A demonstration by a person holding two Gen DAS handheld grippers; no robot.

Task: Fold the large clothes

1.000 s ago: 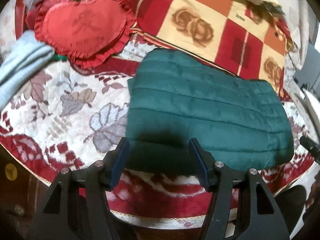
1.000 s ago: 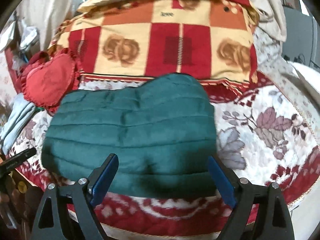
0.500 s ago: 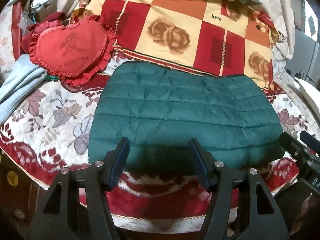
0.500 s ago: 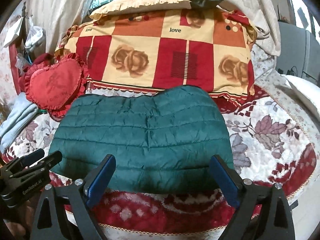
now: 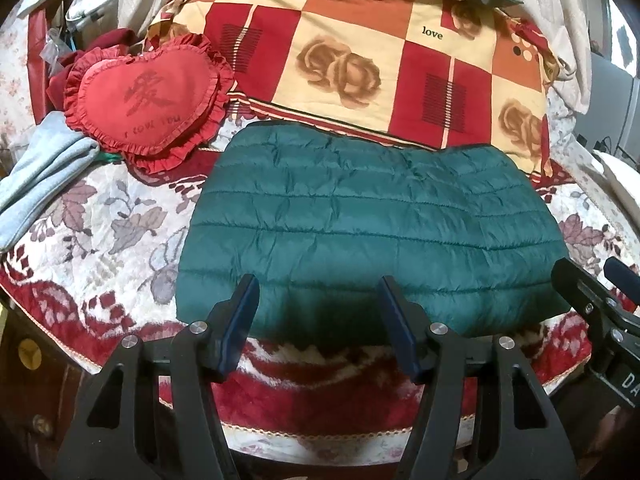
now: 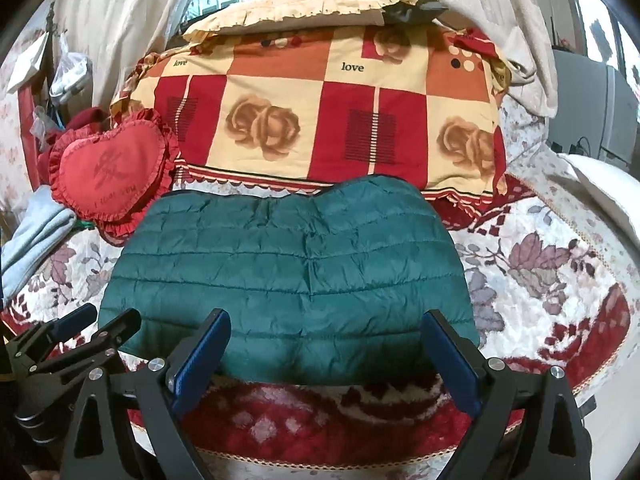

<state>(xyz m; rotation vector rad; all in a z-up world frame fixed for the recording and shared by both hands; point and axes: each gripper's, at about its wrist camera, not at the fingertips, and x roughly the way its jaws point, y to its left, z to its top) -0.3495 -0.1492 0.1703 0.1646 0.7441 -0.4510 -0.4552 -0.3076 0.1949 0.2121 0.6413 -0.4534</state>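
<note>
A dark green quilted jacket (image 5: pixel 368 224) (image 6: pixel 296 276) lies folded into a flat rectangle on the floral bed cover (image 5: pixel 100 232). My left gripper (image 5: pixel 318 292) hovers open over the jacket's near edge, with nothing between its blue-padded fingers. My right gripper (image 6: pixel 326 328) is open wider above the same near edge, a little to the right, and also holds nothing. Each gripper shows at the side of the other's view: the right gripper (image 5: pixel 592 296) and the left gripper (image 6: pixel 100 324).
A checked red and cream quilt (image 5: pixel 384 68) is stacked behind the jacket. A red heart cushion (image 5: pixel 148 96) and a light blue garment (image 5: pixel 44 172) lie to the left. The bed's front edge (image 5: pixel 320 436) runs just below the grippers. A white object (image 6: pixel 604 184) sits right.
Both grippers have pulled back from the jacket, so more of the bed shows. The right gripper's fingers have spread slightly wider. The jacket lies as it did.
</note>
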